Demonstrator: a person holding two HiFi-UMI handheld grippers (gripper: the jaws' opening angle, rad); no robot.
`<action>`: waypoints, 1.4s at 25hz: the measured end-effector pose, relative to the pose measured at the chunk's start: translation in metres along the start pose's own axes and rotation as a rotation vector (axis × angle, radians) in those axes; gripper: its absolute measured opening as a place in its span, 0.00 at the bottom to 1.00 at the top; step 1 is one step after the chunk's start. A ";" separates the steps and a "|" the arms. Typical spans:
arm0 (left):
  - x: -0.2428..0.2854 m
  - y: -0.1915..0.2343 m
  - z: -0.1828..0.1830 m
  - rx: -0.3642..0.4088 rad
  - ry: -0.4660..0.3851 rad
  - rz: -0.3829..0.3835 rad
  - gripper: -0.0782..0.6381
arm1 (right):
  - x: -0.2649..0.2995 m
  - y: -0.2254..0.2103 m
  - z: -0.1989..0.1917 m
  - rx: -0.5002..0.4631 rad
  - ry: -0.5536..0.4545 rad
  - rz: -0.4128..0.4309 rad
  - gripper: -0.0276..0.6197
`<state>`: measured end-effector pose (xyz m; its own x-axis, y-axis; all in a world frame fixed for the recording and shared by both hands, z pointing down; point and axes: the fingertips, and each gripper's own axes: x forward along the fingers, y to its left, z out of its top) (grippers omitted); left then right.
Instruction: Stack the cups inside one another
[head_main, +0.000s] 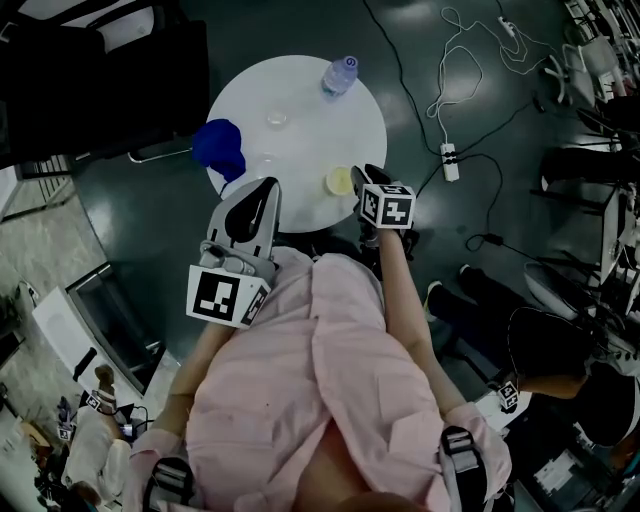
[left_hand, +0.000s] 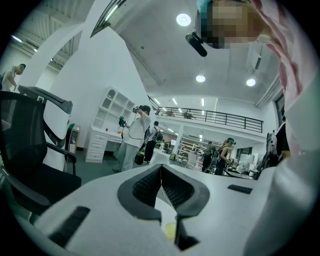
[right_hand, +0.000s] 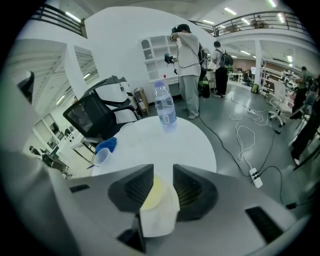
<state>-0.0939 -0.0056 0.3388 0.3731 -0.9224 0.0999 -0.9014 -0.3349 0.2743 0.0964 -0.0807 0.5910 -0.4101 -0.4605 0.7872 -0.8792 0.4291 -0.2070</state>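
One yellowish cup (right_hand: 156, 197) held at the near edge of the round table (head_main: 300, 150)

Right gripper (right_hand: 162, 177) has its jaws clamped on that cup's sides; left gripper (left_hand: 161, 170) is raised beside it, jaws pressed together on nothing; a blue cup (head_main: 220, 145), a clear cup (head_main: 277, 118) and a bottle (head_main: 340, 75) stand farther back.

In the head view, the left claw (head_main: 262, 190) and the right claw (head_main: 366, 174) cover parts of the desk (head_main: 300, 110) near edge. The left gripper view shows only a sliver of the yellow cup (left_hand: 171, 229), below the jaws.
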 end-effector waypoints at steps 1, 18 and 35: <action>0.001 -0.001 0.000 0.000 0.000 -0.001 0.13 | 0.003 -0.001 -0.004 0.004 0.016 0.003 0.23; -0.004 0.007 0.002 -0.016 -0.002 0.004 0.13 | 0.047 -0.005 -0.044 0.002 0.205 -0.053 0.13; -0.005 0.011 0.004 -0.032 -0.024 -0.011 0.13 | 0.051 0.002 -0.041 -0.066 0.161 -0.126 0.10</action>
<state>-0.1064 -0.0057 0.3377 0.3774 -0.9231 0.0734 -0.8895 -0.3393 0.3059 0.0840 -0.0721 0.6544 -0.2492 -0.3862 0.8881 -0.9013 0.4280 -0.0668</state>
